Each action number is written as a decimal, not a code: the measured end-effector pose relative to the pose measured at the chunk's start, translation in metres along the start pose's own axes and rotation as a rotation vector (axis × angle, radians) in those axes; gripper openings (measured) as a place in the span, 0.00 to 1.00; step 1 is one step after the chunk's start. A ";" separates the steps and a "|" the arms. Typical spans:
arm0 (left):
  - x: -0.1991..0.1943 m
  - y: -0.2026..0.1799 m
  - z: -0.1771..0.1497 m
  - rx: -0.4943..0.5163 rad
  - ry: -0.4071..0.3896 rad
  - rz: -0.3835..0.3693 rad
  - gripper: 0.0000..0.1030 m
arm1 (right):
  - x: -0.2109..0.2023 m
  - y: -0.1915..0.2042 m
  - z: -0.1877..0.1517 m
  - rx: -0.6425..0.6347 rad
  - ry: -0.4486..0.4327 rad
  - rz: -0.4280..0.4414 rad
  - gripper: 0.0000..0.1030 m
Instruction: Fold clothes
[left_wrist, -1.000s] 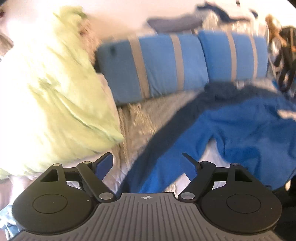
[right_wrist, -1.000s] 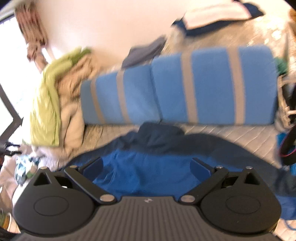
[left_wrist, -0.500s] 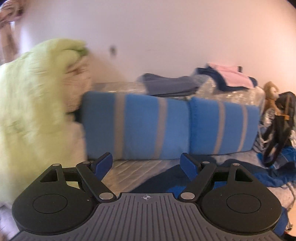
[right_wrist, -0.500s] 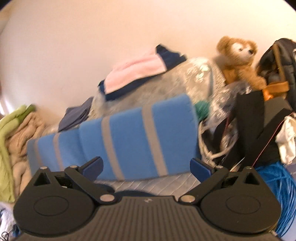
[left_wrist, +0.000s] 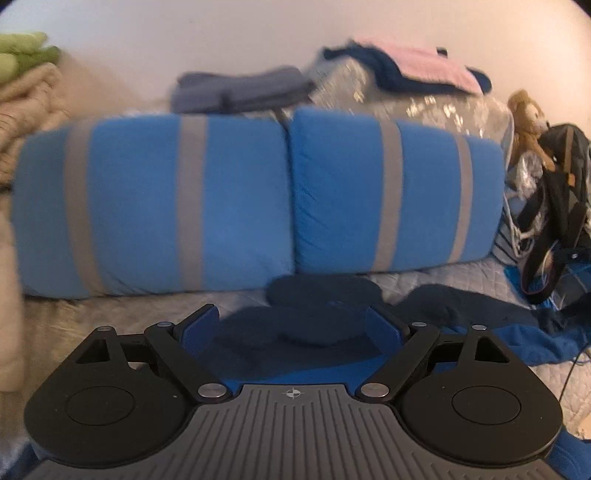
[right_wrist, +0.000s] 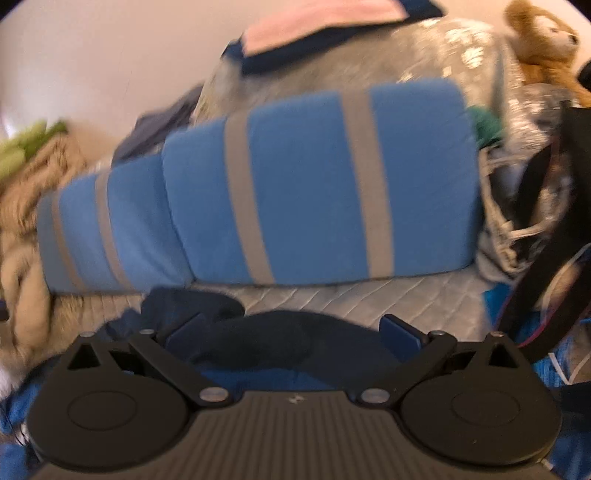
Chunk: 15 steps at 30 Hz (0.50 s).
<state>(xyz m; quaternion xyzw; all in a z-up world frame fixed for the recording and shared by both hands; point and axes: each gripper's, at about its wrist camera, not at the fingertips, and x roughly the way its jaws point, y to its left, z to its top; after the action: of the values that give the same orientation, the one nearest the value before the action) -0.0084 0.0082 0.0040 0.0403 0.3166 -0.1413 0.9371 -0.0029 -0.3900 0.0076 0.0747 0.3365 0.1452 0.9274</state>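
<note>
Between the spread blue pads of the left gripper (left_wrist: 291, 326): the dark navy top edge of the garment (left_wrist: 317, 328), pads clear of the cloth on both sides, jaws just widened, nothing clamped. Same with the right gripper (right_wrist: 291, 332): jaws wide, released, the navy hood-like fold lying in the gap, untouched by either pad. Spread flat on the grey quilt (right_wrist: 369, 299), blue body toward the cameras, navy end toward the pillows; long axis seemingly running from the cameras away to the pillows, though mostly hidden under the grippers. A navy sleeve-like part trailing off to the right in the left view. Just beyond the garment, two blue pillows (left_wrist: 207, 203) with grey stripes, side by side, propped upright. Behind them, a shiny clear bag (right_wrist: 388, 55), contents impossible to make out; on top of it, a folded pink and navy piece (left_wrist: 421, 70). Beside that, a folded grey-blue piece (left_wrist: 240, 92). Far left, beige blankets (left_wrist: 26, 96) with a green one (left_wrist: 22, 51) on top. Far right, a teddy bear (right_wrist: 543, 40) above a black bag (left_wrist: 561, 206) with straps.
</note>
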 end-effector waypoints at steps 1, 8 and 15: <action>0.010 -0.009 -0.005 0.003 0.006 -0.007 0.85 | 0.010 0.009 -0.006 -0.022 0.015 -0.005 1.00; 0.069 -0.044 -0.046 -0.080 0.057 -0.071 0.85 | 0.058 0.056 -0.043 -0.171 0.067 -0.087 1.00; 0.098 -0.053 -0.084 -0.162 0.087 -0.116 0.85 | 0.073 0.079 -0.057 -0.268 0.073 -0.191 1.00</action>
<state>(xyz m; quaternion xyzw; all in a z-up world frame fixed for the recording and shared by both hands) 0.0023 -0.0521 -0.1216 -0.0481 0.3693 -0.1672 0.9129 -0.0033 -0.2891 -0.0608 -0.0873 0.3531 0.1024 0.9258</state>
